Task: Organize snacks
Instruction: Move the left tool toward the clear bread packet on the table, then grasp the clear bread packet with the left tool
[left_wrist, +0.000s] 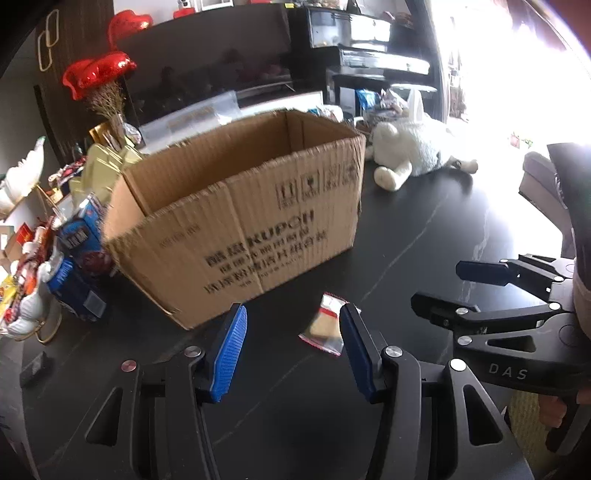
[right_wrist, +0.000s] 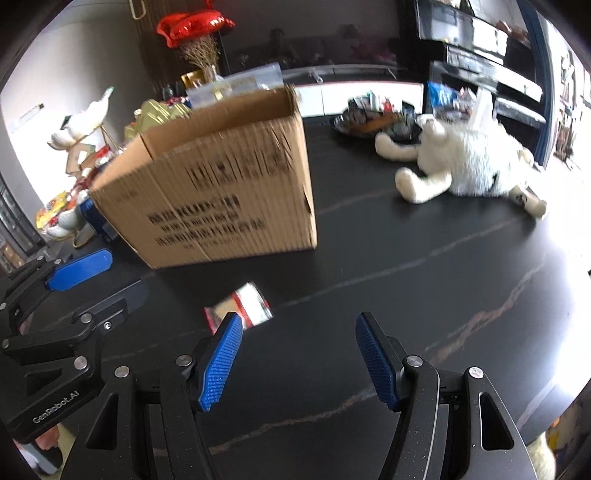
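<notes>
A small clear snack packet with red edges (left_wrist: 325, 326) lies flat on the dark table just in front of an open cardboard box (left_wrist: 243, 221). My left gripper (left_wrist: 293, 332) is open and empty, low over the table, with the packet beside its right finger. My right gripper (right_wrist: 299, 339) is open and empty too; the packet (right_wrist: 243, 304) lies just past its left finger. The box (right_wrist: 214, 192) stands upright with its top open. The right gripper also shows in the left wrist view (left_wrist: 439, 286), and the left one in the right wrist view (right_wrist: 107, 280).
A heap of snack packs and blue cartons (left_wrist: 74, 258) lies left of the box. A white plush toy (right_wrist: 461, 162) lies at the right. More snack bags (right_wrist: 376, 114) sit behind it. Red foil balloons (left_wrist: 96, 74) stand at the back.
</notes>
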